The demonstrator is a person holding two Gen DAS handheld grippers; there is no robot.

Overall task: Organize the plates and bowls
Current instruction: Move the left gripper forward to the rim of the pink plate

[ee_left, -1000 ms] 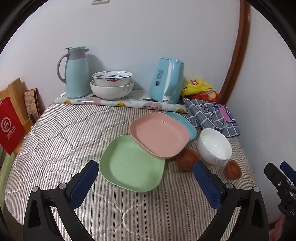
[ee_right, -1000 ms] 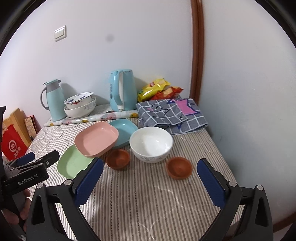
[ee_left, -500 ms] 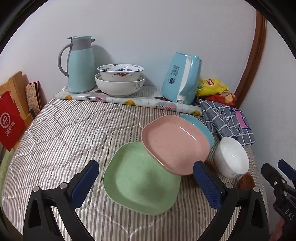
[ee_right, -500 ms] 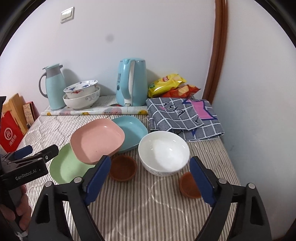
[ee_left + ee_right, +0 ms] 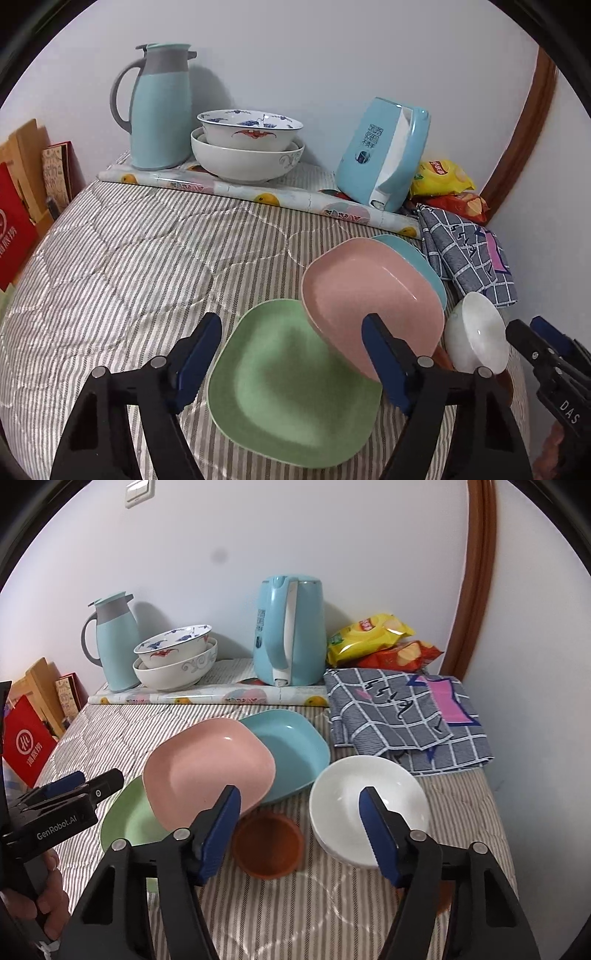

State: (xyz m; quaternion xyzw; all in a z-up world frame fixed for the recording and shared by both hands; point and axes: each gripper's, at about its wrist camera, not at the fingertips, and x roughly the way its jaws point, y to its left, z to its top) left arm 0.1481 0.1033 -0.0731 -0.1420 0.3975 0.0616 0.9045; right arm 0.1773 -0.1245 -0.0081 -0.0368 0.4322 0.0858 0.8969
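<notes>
A green plate [image 5: 291, 391] lies on the striped cloth, with a pink plate [image 5: 365, 299] leaning over its far right edge and a blue plate [image 5: 291, 749] behind that. A white bowl [image 5: 354, 805] and a small brown bowl [image 5: 267, 843] stand to the right; a second brown bowl is mostly hidden behind my right gripper. My left gripper [image 5: 291, 339] is open and empty, hovering over the green plate. My right gripper [image 5: 301, 808] is open and empty, above the brown bowl and the white bowl's left rim.
Two stacked patterned bowls [image 5: 247, 147], a blue jug [image 5: 159, 107] and a blue kettle [image 5: 288, 627] stand along the back wall on a rolled mat [image 5: 258, 192]. A checked cloth [image 5: 406, 716] and snack bags [image 5: 373, 638] lie back right. A red bag [image 5: 26, 742] stands left.
Both grippers have moved forward and lower toward the dishes, and their jaws have narrowed somewhat. The left one now hangs over the green plate, the right one over the brown bowl.
</notes>
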